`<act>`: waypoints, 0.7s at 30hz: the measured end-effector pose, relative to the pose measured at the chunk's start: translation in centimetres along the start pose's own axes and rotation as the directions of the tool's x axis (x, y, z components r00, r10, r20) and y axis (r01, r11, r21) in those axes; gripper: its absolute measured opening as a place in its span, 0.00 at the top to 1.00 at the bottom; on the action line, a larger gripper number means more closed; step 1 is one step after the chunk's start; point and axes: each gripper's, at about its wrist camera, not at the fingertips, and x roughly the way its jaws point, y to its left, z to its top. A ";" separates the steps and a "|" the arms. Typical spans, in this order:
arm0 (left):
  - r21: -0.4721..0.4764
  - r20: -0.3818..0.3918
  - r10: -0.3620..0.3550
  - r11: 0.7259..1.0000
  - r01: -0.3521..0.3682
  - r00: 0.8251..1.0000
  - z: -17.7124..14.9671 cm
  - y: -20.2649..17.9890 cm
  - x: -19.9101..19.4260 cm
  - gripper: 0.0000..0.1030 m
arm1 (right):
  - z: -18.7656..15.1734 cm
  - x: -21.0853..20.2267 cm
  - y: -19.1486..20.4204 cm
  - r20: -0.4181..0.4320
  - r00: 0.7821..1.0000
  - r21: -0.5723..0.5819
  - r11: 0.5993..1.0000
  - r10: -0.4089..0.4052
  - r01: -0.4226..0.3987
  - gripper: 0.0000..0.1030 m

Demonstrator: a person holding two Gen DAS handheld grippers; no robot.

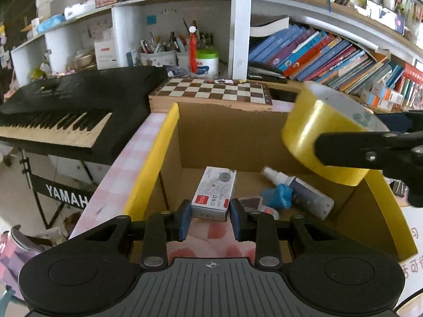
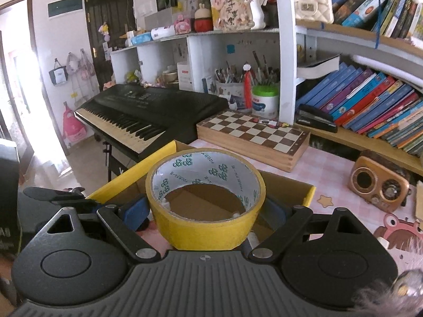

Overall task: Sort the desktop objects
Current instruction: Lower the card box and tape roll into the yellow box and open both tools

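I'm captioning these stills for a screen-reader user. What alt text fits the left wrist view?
The left gripper holds a small staples box over an open cardboard box that already contains a spray bottle. At right, the right gripper carries a yellow tape roll above the box; a keyboard and chessboard lie behind.

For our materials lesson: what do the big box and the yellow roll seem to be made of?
Box: corrugated cardboard, matte brown walls, a ragged cut rim, yellow-covered edges. Tape roll: probably glossy yellow plastic tape on a printed white paper core.
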 end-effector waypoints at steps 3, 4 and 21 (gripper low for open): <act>0.020 -0.005 0.009 1.000 -0.009 1.000 0.5 -0.4 0.6 0.71 | 0.4 1.3 -0.4 -0.023 1.000 0.015 1.000 0.015 -0.014 0.13; 0.030 -0.005 0.010 1.000 -0.010 1.000 0.6 -0.6 0.8 0.71 | 0.5 1.7 -0.5 -0.028 0.999 0.019 1.000 0.018 -0.018 0.13; 0.143 0.083 0.032 0.989 -0.044 0.996 0.7 -2.8 -0.7 0.27 | 1.6 6.7 -1.4 -0.149 0.987 0.034 0.998 0.052 -0.047 0.13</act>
